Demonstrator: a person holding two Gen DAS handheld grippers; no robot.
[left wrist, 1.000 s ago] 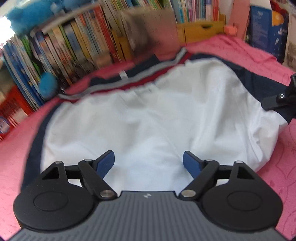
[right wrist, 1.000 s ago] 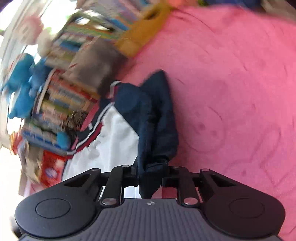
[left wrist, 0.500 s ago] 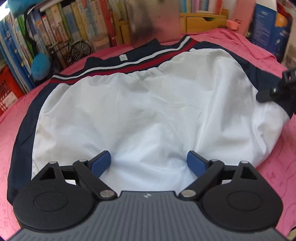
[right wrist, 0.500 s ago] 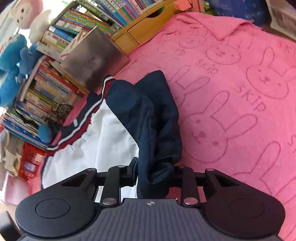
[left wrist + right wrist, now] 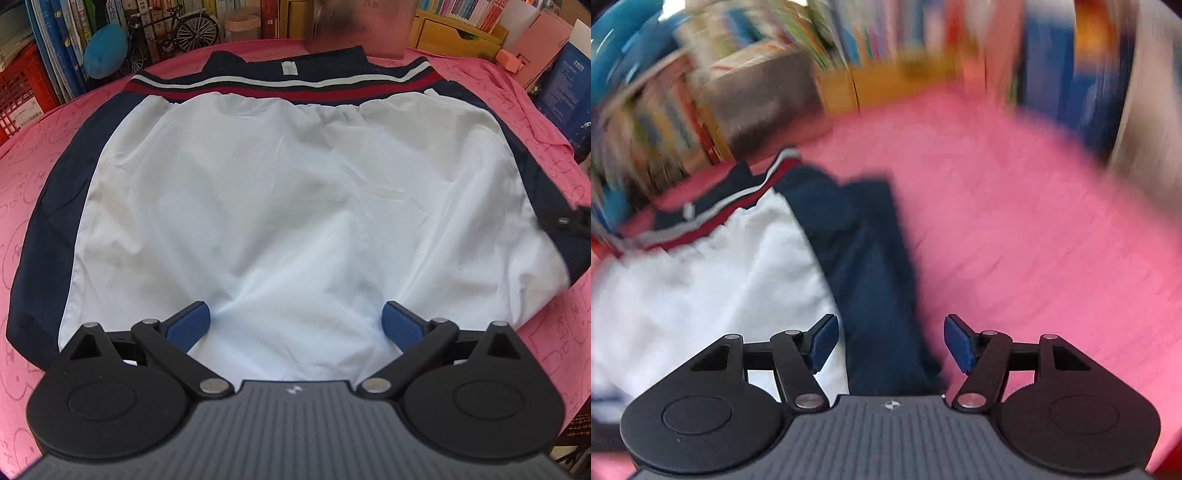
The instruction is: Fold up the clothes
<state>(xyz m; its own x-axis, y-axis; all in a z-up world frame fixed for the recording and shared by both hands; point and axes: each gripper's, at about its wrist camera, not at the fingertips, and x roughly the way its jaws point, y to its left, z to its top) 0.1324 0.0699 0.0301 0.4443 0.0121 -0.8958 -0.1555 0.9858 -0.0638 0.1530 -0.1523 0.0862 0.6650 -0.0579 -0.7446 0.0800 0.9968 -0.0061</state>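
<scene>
Change: the right gripper (image 5: 890,341) had a bunched navy fold pinched a second ago; its jaws have just been opening and the fold now lies loose between the pads, touching neither. The left gripper (image 5: 295,325) has also just been opening its jaws a little further, and its view now takes in the whole garment squarely instead of at a slant.
Towel (image 5: 44,155): pink, printed with rabbits, spread under everything and showing on all sides of the garment.
Garment (image 5: 295,192): white panel uppermost, lying flat on the towel, lightly creased, filling most of the left wrist view.
Navy edges (image 5: 62,206): a dark band down each side of the white panel; the right-hand band runs under the right gripper's tip at the frame edge.
Waistband (image 5: 280,86): red, white and navy stripes along the far edge, with a small white tag at its middle.
Navy fold (image 5: 871,266): lies along the white panel's right side, on the towel.
Books (image 5: 55,44): shelves behind the far edge; the right wrist view of them is blurred.
Left gripper jaws: spread wide over the near white hem, nothing held.
Right gripper jaws: apart, gripping nothing.
</scene>
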